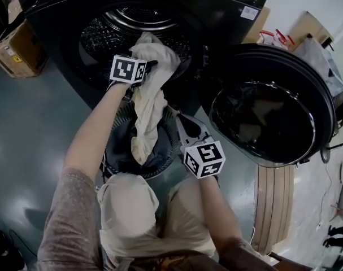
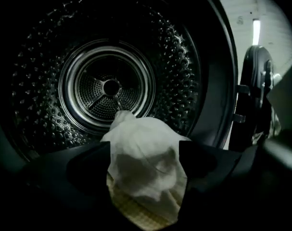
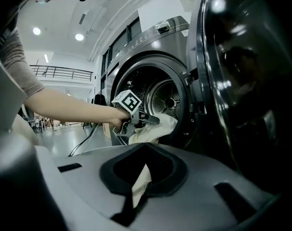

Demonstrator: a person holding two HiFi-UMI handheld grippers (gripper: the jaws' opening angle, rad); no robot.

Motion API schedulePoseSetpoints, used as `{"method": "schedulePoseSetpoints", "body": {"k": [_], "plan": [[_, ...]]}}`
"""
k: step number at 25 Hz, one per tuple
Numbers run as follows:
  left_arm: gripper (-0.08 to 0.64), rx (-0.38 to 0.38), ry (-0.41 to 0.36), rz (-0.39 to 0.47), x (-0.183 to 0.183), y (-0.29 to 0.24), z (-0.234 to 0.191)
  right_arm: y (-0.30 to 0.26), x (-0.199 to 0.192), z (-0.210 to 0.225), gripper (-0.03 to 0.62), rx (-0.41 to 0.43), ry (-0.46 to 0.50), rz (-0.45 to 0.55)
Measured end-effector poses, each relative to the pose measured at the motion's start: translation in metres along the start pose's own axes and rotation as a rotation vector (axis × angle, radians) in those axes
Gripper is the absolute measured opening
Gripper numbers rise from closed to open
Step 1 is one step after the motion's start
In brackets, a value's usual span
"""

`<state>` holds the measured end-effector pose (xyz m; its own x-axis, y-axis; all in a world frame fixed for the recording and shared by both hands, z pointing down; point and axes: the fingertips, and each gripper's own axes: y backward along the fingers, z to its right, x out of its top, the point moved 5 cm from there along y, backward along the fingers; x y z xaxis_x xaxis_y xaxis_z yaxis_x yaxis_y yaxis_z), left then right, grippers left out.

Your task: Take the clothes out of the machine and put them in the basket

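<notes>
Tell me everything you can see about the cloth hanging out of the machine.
The cloth is cream-white, thin, soft and crumpled, with a faint checked patch at one end. It trails from the mouth of the drum down over the dark basket. Its bunched upper end lies between the open jaws of the left gripper; the right gripper seems to pinch a narrow fold lower down.

no text can be read; the white sticker [image 1: 249, 13] on the machine [image 1: 58, 21] is too small.
</notes>
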<state>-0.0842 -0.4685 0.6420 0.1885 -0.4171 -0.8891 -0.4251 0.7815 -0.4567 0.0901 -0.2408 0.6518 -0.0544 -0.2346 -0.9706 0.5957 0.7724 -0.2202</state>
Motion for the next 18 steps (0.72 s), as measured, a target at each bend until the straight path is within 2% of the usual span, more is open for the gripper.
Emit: {"method": "schedulePoseSetpoints", "body": {"k": [2, 7, 9, 10, 14, 18], "plan": [[0.434, -0.002, -0.004, -0.068, -0.007, -0.017, -0.002, 0.0, -0.001, 0.001, -0.002, -0.009, -0.001, -0.002], [0.32, -0.024, -0.025, -0.148, -0.018, -0.03, 0.003, 0.0, -0.002, 0.005, -0.002, -0.021, -0.002, -0.001], [0.121, -0.051, -0.004, -0.162, -0.02, -0.027, 0.009, 0.0, -0.004, 0.006, -0.002, -0.022, 0.002, -0.006], [0.071, -0.058, 0.007, -0.162, -0.021, -0.025, 0.012, -0.001, -0.006, 0.006, -0.003, -0.022, 0.002, -0.01], [0.04, -0.072, -0.012, -0.123, -0.022, -0.001, 0.021, -0.004, -0.008, 0.003, -0.002, -0.005, 0.024, -0.017], [0.035, -0.143, -0.009, -0.087, -0.025, 0.046, 0.036, -0.004, -0.012, 0.007, -0.003, 0.001, 0.03, -0.025]]}}
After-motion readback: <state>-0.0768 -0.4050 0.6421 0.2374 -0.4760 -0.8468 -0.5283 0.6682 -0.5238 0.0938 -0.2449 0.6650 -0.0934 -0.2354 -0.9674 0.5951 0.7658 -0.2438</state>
